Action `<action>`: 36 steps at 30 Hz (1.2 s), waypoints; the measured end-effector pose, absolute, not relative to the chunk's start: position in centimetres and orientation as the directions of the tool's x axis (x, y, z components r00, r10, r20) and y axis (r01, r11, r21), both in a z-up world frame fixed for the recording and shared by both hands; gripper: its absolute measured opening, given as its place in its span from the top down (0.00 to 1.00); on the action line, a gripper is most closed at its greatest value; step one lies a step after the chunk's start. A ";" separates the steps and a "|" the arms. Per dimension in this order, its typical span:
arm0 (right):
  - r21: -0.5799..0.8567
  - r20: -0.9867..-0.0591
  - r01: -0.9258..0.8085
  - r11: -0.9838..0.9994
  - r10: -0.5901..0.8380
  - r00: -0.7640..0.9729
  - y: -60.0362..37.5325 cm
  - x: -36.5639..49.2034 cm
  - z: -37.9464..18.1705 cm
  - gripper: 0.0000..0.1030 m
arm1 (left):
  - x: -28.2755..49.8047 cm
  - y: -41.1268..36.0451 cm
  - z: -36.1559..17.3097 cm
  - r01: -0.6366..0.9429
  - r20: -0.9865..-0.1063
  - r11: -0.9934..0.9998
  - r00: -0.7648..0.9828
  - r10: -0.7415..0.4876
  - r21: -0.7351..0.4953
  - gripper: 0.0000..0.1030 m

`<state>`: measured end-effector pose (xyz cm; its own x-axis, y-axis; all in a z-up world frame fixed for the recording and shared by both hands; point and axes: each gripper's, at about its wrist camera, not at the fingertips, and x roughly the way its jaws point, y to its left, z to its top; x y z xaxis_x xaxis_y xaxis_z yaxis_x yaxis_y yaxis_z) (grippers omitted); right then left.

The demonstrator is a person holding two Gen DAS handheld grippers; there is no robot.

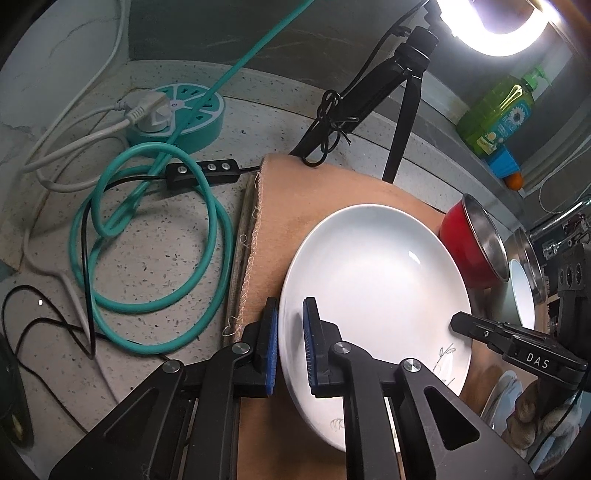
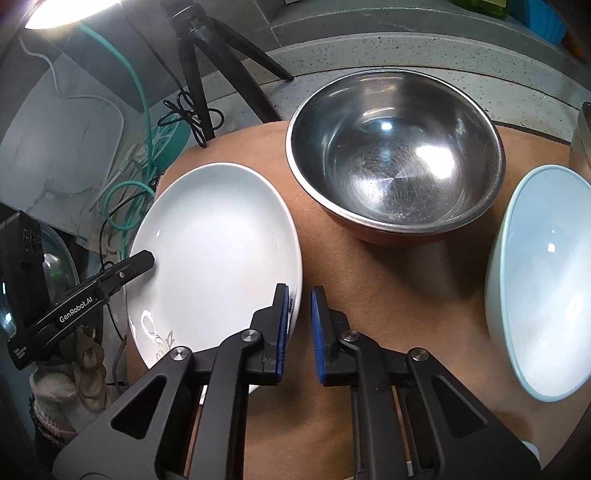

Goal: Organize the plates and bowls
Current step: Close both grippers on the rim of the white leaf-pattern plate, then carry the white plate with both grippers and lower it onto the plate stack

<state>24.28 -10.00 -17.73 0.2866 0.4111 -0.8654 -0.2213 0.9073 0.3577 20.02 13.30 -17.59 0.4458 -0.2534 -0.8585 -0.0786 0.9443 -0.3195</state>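
A white plate (image 1: 369, 280) with a grey leaf print lies on the brown mat (image 1: 280, 206). My left gripper (image 1: 291, 302) is shut on its left rim, one blue pad over the plate and one outside it. In the right wrist view my right gripper (image 2: 299, 290) is shut on the opposite rim of the same plate (image 2: 214, 240). Behind the plate stands a red bowl (image 2: 395, 162) with a steel inside, and to its right a pale blue bowl (image 2: 543, 277). Both bowls are apart from the plate and from the grippers.
Black tripod legs (image 1: 402, 122) stand at the mat's far edge under a ring light (image 1: 495, 22). Left of the mat lie a coiled teal cable (image 1: 147, 229) and a round teal power strip (image 1: 177, 114). A green soap bottle (image 1: 498, 110) stands on the back ledge.
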 end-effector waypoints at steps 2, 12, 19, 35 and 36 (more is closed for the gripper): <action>0.347 -0.869 -0.226 0.910 0.402 0.288 -9.7 24.1 -17.7 0.91 | 20.0 13.3 -17.6 -0.079 -0.858 0.943 0.445 -0.256 -0.322 0.89; 0.372 -0.863 -0.220 0.902 0.423 0.275 -10.1 23.5 -17.4 0.91 | 19.3 13.4 -17.4 -0.089 -0.855 0.938 0.447 -0.262 -0.334 0.89; 0.386 -0.855 -0.227 0.894 0.440 0.277 -10.6 22.3 -16.5 0.91 | 17.5 13.3 -16.3 -0.092 -0.846 0.935 0.463 -0.264 -0.342 0.89; 0.408 -0.832 -0.260 0.875 0.473 0.289 -13.4 17.7 -14.2 0.91 | 12.8 11.1 -12.7 -0.072 -0.815 0.934 0.514 -0.267 -0.351 0.89; 0.410 -0.830 -0.261 0.874 0.476 0.290 -13.7 17.4 -14.1 0.91 | 12.5 10.8 -12.5 -0.070 -0.813 0.934 0.517 -0.266 -0.350 0.89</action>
<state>17.43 -13.68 -14.11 0.2902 0.4758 -0.8303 -0.2611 0.8741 0.4096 12.53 10.84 -12.48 0.5173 -0.2661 -0.8134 -0.0695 0.9342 -0.3499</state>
